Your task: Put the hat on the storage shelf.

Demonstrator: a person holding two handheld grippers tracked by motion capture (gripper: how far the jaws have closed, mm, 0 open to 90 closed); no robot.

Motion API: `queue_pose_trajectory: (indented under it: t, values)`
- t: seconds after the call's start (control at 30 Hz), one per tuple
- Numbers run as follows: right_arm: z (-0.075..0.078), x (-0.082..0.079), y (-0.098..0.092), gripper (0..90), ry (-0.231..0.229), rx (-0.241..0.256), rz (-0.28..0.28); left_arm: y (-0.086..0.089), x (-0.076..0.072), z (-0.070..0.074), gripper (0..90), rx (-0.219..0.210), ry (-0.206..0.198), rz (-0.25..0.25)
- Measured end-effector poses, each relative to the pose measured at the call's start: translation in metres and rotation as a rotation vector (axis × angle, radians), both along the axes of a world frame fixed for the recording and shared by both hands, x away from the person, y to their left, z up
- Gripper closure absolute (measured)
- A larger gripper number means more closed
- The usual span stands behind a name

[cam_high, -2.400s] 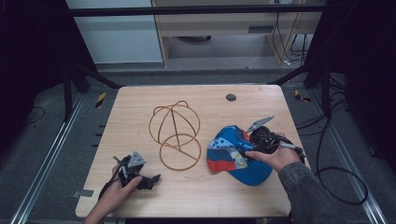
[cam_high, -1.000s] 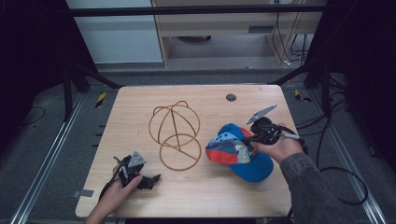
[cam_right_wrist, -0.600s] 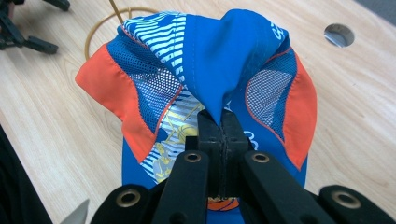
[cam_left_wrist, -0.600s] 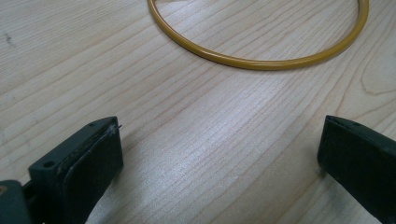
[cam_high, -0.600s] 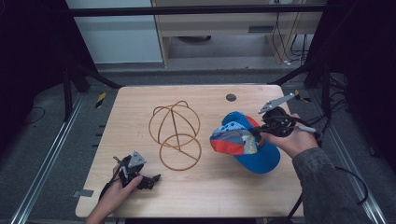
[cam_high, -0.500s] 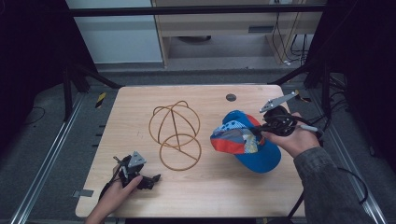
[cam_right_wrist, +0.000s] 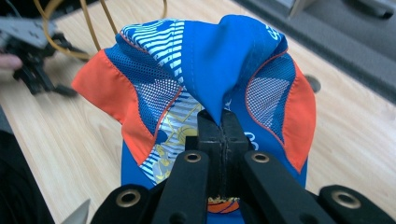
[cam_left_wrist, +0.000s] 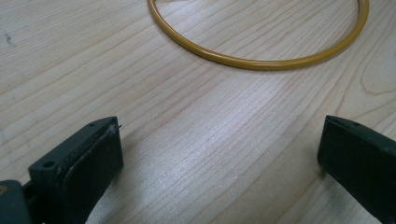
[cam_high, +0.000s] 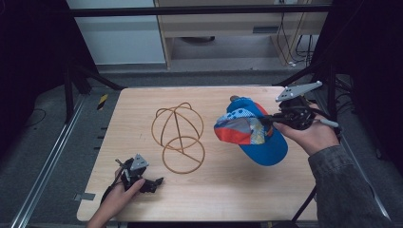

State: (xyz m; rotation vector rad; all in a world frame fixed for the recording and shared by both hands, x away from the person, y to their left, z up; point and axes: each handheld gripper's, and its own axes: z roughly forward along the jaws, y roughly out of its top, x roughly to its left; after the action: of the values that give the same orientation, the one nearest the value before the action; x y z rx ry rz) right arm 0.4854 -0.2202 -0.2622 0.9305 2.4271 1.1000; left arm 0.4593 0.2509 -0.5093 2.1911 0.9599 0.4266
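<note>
The right gripper (cam_high: 268, 119) holds a blue baseball cap (cam_high: 254, 133) above the right part of the wooden table (cam_high: 142, 102). In the right gripper view its two black jaws stand pressed together on a pinch of the cap's blue crown fabric (cam_right_wrist: 219, 70), which rises from the jaws in a fold. To either side of that fold lie mesh panels, orange sections and a white-striped patch. In the high view the cap hangs tilted, its orange-edged opening turned toward the table's middle and its blue brim pointing toward the near right. The person's right hand (cam_high: 311, 135) grips the tool from the right, with the grey three-cornered plate on top.

The left gripper (cam_high: 154, 183) rests low at the near left edge of the table, held by the person's left hand (cam_high: 119, 197). In the left gripper view its jaws are spread wide, with bare wood grain between them; they grip nothing. Whether the tips touch the tabletop cannot be told.

A gold wire cap stand (cam_high: 178, 137) sits near the middle of the table, a dome of hoops over a round base ring. Part of that ring (cam_left_wrist: 261, 60) curves across the wood ahead of the left gripper's jaws, apart from them. The cap hangs just to the right of the stand without touching it.
</note>
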Motion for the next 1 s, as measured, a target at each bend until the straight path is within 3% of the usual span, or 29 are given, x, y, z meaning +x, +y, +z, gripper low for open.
queue_pose_trajectory:
  t: [0.2, 0.63, 1.0]
  values:
    - [0.019, -0.002, 0.009, 90.0, -0.046, 0.033, 0.011, 0.0, 0.0, 0.0, 0.0, 0.001, 0.0, 0.0]
    - [0.052, 0.005, 0.047, 90.0, -0.125, 0.046, 0.05, 0.0, 0.0, 0.0, 0.0, 0.0, 0.002, 0.001]
    - [0.075, 0.025, 0.102, 90.0, -0.161, 0.031, 0.111, 0.0, 0.0, 0.0, 0.0, 0.002, 0.003, 0.002]
